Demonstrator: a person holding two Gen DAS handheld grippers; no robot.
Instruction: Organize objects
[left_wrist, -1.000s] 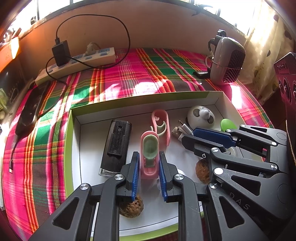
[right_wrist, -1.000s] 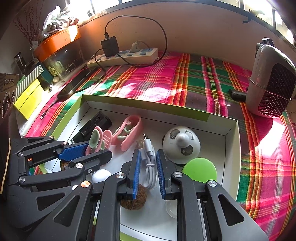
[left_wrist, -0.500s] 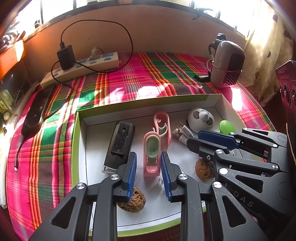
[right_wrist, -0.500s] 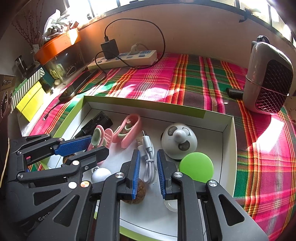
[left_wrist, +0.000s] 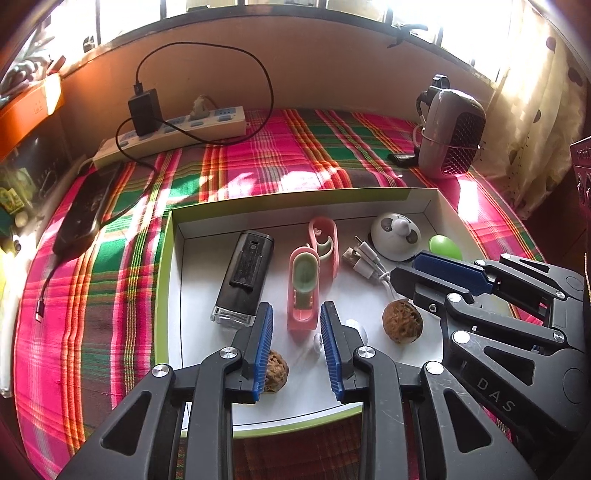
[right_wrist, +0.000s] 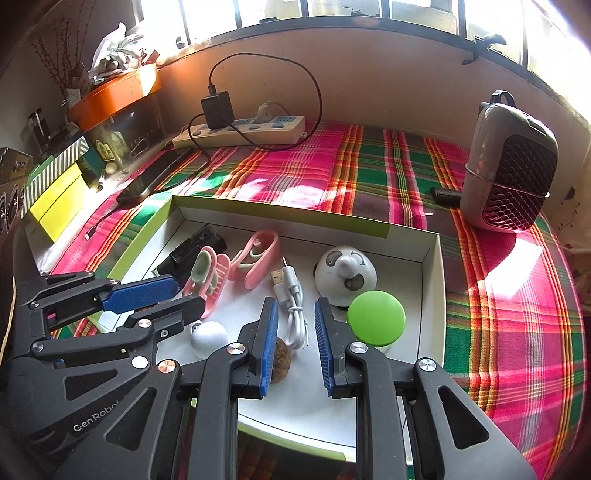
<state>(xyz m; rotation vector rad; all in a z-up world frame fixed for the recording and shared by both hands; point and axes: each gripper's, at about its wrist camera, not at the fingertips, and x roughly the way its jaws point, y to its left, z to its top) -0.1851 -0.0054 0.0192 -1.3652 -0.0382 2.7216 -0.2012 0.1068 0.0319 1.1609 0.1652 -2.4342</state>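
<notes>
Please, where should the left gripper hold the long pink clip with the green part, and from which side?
Grip the pink clip across its narrow near end, coming from above. It lies flat, lengthwise between the open left gripper fingers, with its long sides free.
</notes>
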